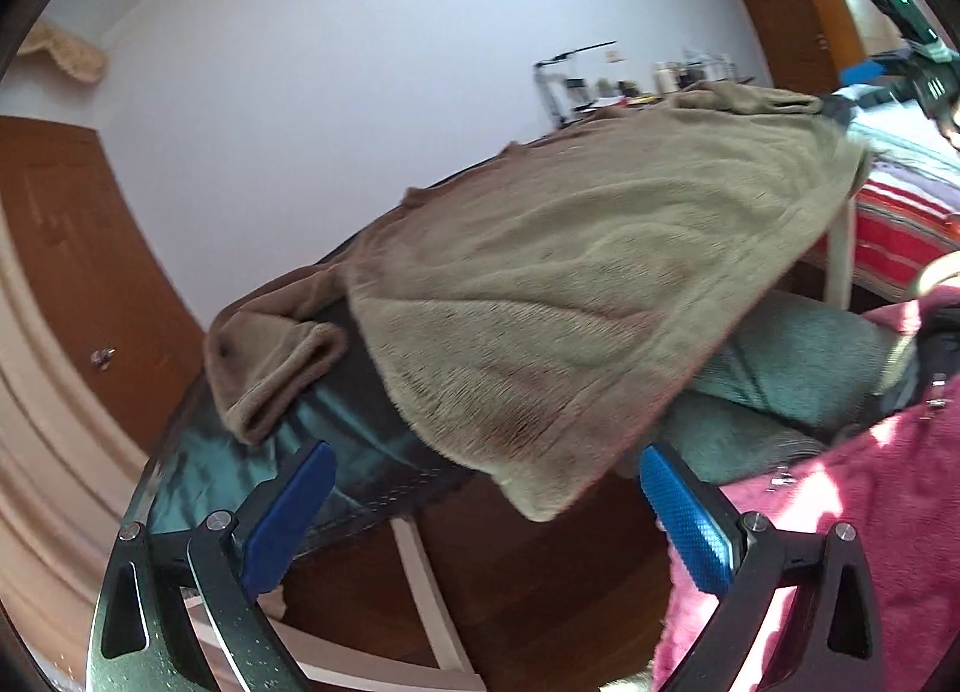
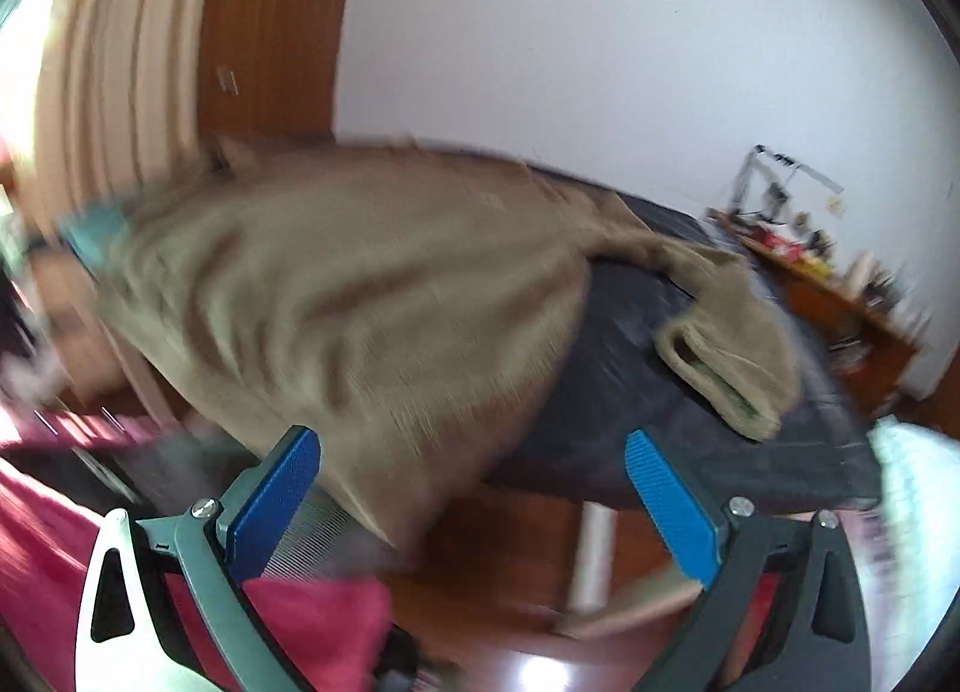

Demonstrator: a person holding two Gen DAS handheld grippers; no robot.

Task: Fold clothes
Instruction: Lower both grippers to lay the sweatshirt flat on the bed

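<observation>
Centrally, a tan fleece garment (image 1: 570, 272) lies draped over the near edge of a dark-topped table (image 1: 336, 452), its plush nap brushed into soft ridges and its lower hem hanging past the table edge. One sleeve (image 1: 270, 368) lies on the tabletop apart from the body, ending in a rolled open cuff; the right wrist view shows the same garment (image 2: 360, 296) and the same sleeve cuff (image 2: 726, 368) from the opposite side, resting on the dark surface (image 2: 660, 392). Left gripper (image 1: 486, 518): blue-padded fingers spread wide, nothing between them, held near the hanging hem. Right gripper (image 2: 474, 506): fingers likewise spread and empty, close to the drooping edge of the fabric. In the left wrist view the right gripper (image 1: 918, 74) also appears at the far upper corner of the garment; whether it touches the cloth there cannot be told. Magenta cloth (image 1: 840, 512) and grey-green fabric (image 1: 798, 368) fill the lower right, cut off by the frame. Motion blur smears the right wrist view, so the garment's left margin and the teal patch (image 2: 96, 230) beside it are hard to make out. A cluttered wooden shelf (image 2: 840, 284) stands against the white wall (image 1: 360, 62).
</observation>
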